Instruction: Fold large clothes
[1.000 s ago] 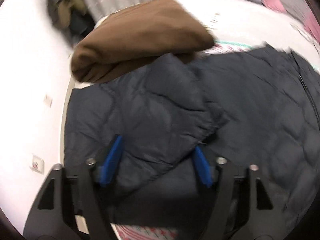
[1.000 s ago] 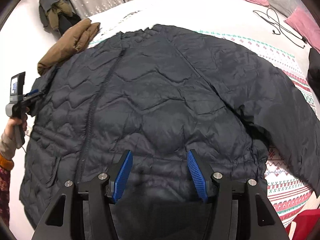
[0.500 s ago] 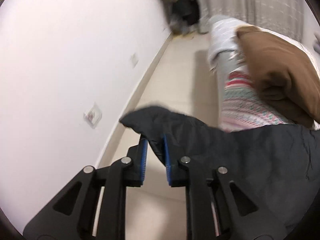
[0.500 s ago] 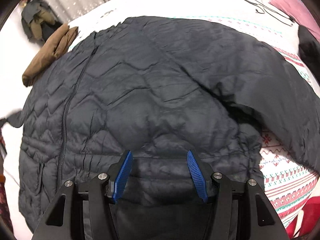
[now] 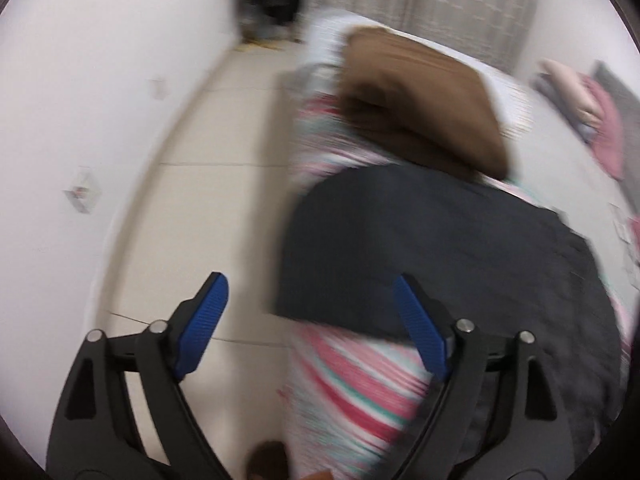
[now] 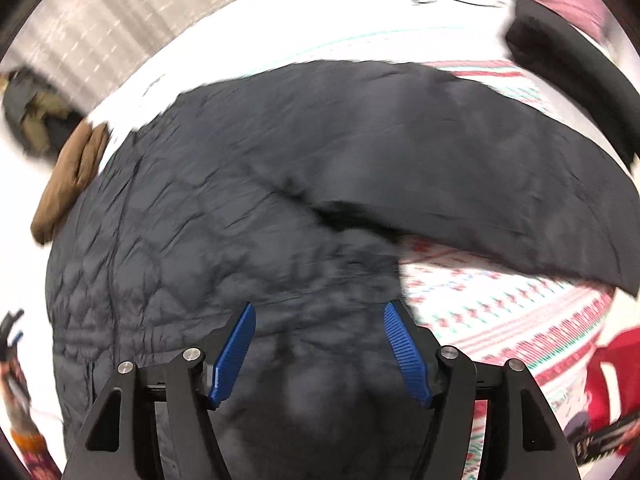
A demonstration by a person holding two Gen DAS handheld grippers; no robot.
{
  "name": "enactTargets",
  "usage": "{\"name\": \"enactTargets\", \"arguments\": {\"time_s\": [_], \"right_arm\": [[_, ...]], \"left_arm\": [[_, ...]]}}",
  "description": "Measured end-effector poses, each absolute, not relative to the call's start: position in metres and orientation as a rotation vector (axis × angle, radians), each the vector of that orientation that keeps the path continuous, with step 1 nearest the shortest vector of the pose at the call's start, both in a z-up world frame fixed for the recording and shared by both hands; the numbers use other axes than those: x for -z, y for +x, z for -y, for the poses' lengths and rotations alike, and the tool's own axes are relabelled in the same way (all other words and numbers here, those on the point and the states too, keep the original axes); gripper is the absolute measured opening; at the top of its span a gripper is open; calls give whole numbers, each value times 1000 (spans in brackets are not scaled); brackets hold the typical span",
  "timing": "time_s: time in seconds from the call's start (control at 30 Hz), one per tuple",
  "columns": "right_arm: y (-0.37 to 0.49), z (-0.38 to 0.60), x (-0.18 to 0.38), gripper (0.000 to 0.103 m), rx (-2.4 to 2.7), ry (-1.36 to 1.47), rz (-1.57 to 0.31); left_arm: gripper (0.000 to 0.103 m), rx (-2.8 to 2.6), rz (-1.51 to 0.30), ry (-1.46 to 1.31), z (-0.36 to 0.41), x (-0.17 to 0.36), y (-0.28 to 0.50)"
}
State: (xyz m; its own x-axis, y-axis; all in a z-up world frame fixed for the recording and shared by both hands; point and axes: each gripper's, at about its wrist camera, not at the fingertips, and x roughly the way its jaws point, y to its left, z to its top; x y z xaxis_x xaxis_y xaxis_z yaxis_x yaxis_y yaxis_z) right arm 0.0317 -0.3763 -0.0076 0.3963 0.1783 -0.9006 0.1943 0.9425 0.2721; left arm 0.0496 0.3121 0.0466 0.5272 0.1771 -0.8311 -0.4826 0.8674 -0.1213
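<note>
The bed (image 6: 500,312) carries the dark quilted jacket (image 6: 248,200), spread flat: puffy, light, slippery, so I'd pinch hem or cuff. A brown garment (image 6: 66,184) lies beside. Left tongs (image 5: 312,320) and right tongs (image 6: 320,344) gape, holding nothing.

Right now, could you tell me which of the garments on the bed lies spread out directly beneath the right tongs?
The dark quilted jacket lies spread beneath the open right tongs; the brown garment sits bunched at the jacket's far left edge.

Motion blur smears the jacket (image 5: 420,248) and bed (image 5: 352,384) in the left view, and the right view's lower left corner is unreadable.
</note>
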Motion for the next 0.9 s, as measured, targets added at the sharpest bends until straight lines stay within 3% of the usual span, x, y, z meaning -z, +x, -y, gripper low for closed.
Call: {"name": "enactTargets", "arguments": {"time_s": [0.13,0.23,0.43,0.63,0.9], "right_arm": [[22,404,5,68,139,363,-1122],[17,421,8,68,167,433,-1103],[11,471,24,68,227,636,-1053],[15,516,61,68,275,906,-959],[25,556,73,66,367,1171,-765]], "left_arm": [[88,-163,-988,-416,-246,-52,60],[88,-13,-899,-451,-199,-54,61],[88,135,-938,-415,-120,-17,76],[88,57,-884,-382,-102,21,77],[88,147,-856,-296,-95,9,82]]}}
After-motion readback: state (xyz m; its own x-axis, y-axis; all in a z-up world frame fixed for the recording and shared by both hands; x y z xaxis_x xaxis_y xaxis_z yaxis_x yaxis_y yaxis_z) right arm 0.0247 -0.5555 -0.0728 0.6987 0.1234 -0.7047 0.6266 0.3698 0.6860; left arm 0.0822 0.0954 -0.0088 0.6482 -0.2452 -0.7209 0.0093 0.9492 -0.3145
